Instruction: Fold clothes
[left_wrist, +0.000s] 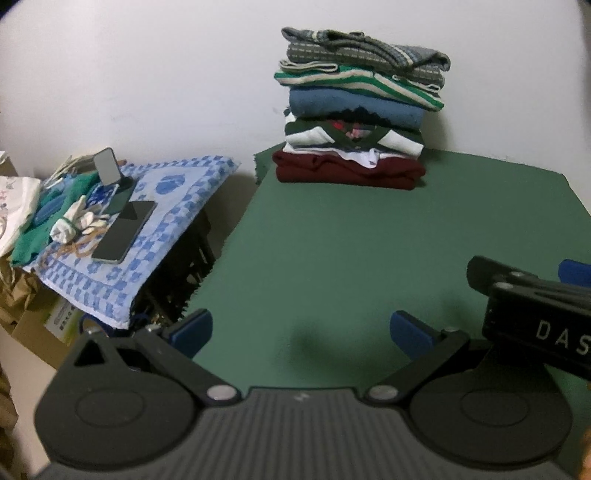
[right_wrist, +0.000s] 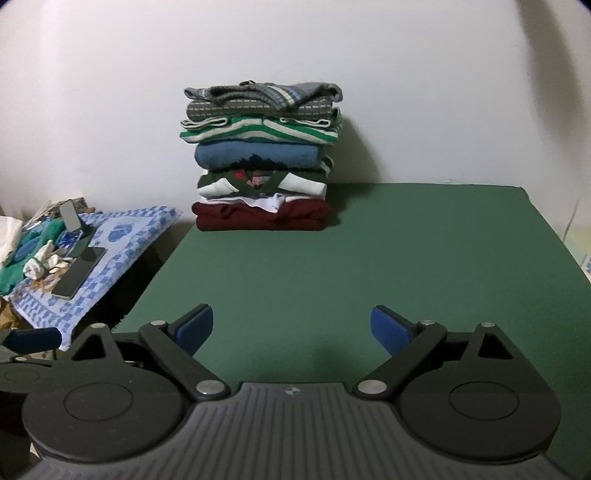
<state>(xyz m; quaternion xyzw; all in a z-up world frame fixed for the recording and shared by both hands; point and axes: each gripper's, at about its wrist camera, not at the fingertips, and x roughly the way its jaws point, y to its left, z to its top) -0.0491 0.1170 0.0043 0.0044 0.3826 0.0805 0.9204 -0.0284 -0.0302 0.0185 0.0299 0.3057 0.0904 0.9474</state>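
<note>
A tall stack of folded clothes (left_wrist: 354, 107) (right_wrist: 260, 158) stands at the far edge of the green table (left_wrist: 369, 251) (right_wrist: 351, 266), against the white wall. A dark red garment (right_wrist: 260, 218) lies at the bottom and a grey patterned knit (right_wrist: 258, 98) on top. My left gripper (left_wrist: 301, 332) hovers over the near left part of the table, open, nothing between its blue pads. My right gripper (right_wrist: 291, 326) is also open and empty over the near edge. The right gripper's black body (left_wrist: 535, 306) shows at the right of the left wrist view.
To the left of the table a blue-and-white checked cloth (left_wrist: 147, 236) (right_wrist: 110, 243) covers a lower surface. On it lie a dark phone (left_wrist: 123, 230) (right_wrist: 77, 273), a small mirror on a stand (left_wrist: 109, 166), white gloves (left_wrist: 75, 219) and green fabric. Cardboard boxes (left_wrist: 33, 321) sit below.
</note>
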